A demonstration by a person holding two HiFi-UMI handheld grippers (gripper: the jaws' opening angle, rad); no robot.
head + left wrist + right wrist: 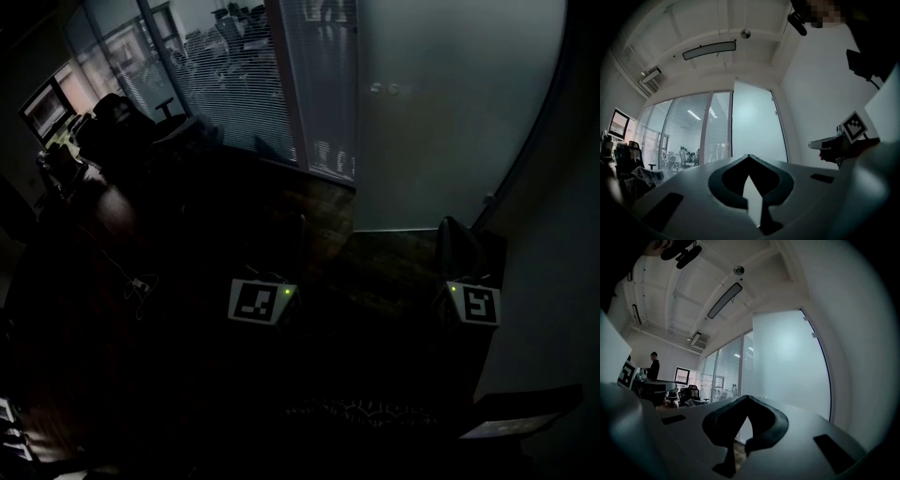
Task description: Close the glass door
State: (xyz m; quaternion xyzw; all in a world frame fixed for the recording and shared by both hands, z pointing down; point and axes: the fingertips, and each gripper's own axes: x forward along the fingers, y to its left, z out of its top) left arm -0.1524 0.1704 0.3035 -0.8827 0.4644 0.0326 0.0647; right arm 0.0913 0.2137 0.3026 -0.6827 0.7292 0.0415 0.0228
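Tall flat glass door, smooth and milky, swung open; left gripper and right gripper both squeezed closed, holding nothing.

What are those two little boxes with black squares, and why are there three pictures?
No robot here: a person carries a hand-held gripper in each hand, and the boxes are marker cubes on them. One picture comes from a camera on the person's head, looking down. The others come from cameras riding on the left hand-held gripper and the right hand-held gripper. Both are shut and hold nothing. Ahead stands the frosted glass door, in a dark office.
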